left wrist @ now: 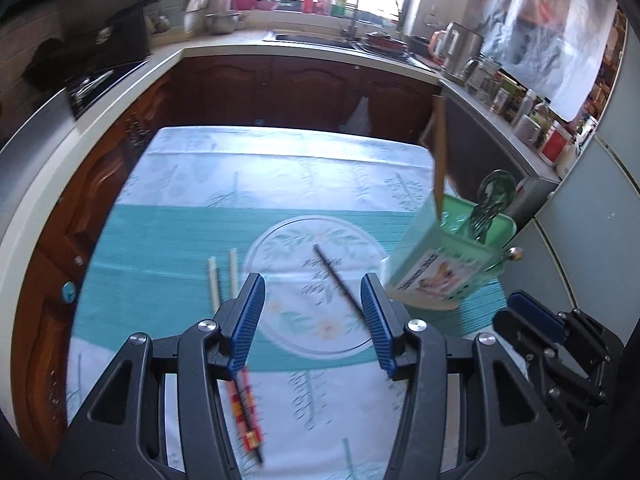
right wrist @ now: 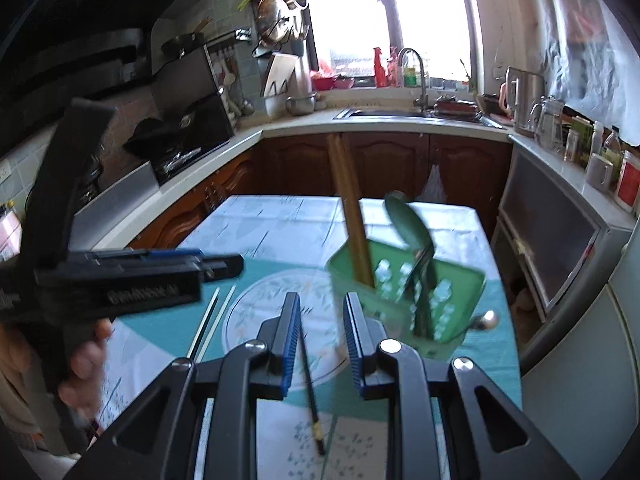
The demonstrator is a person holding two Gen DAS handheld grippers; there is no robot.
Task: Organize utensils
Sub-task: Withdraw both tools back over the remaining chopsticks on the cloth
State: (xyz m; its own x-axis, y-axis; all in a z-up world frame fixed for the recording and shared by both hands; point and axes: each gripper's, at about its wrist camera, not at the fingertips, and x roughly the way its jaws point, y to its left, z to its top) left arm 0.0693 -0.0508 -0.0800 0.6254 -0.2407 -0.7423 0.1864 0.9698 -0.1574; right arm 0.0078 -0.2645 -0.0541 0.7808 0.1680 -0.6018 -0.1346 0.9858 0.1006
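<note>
From the left wrist view, the left gripper (left wrist: 312,316) is hovering with its blue-padded jaws standing wide and empty over the worktop (left wrist: 192,184), which is wearing a pale floral cloth. A dark thin chopstick (left wrist: 334,276) is lying between the jaws on the cloth, and two cream chopsticks (left wrist: 224,276) are lying just left. A green perforated plastic utensil holder (left wrist: 444,264) is standing at the right, its printed label too blurred to read. From the right wrist view, the right gripper (right wrist: 322,336) is showing a narrow, empty gap above the dark chopstick, with the holder just beyond carrying brown wooden chopsticks (right wrist: 352,216) and a metal spoon (right wrist: 412,224).
</note>
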